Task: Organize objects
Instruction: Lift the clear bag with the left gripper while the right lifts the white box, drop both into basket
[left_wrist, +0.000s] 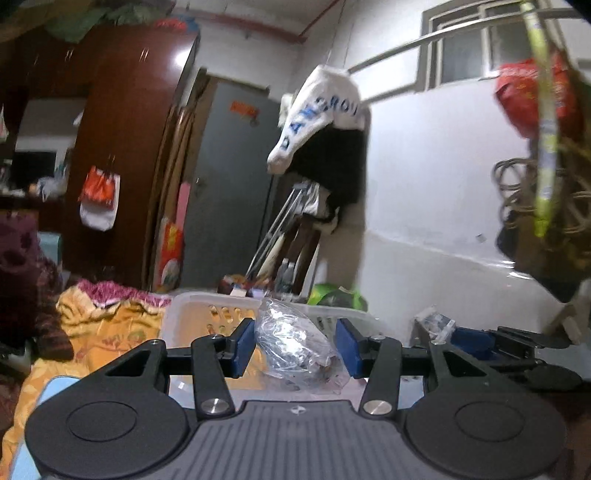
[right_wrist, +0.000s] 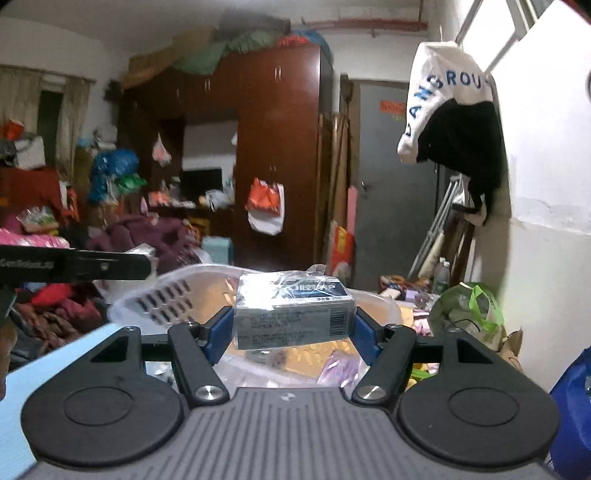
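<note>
Two grippers, both loaded, both pointing roughly level into a cluttered room. Left gripper (left_wrist: 295, 345): jaws set fairly narrow, blue pads (left_wrist: 243, 345) on either side of a crumpled clear plastic bag (left_wrist: 295, 350) with small dark contents; whether the pads actually press on it, cannot tell for sure, though the bag sits up between them, off any surface. Behind it, a white perforated basket (left_wrist: 207, 314) sits on an orange patterned blanket (left_wrist: 96, 325). Right gripper (right_wrist: 291, 321): jaws at middling width, closed on a grey printed box (right_wrist: 291, 317) wrapped in clear film, barcode at its right end, box held level and clear of anything below. The white basket (right_wrist: 166, 295) lies just beyond. Motion blur in the left view. A white garment lettered in blue (right_wrist: 443, 99) hangs on the far wall beside a grey door (right_wrist: 391, 177).
</note>
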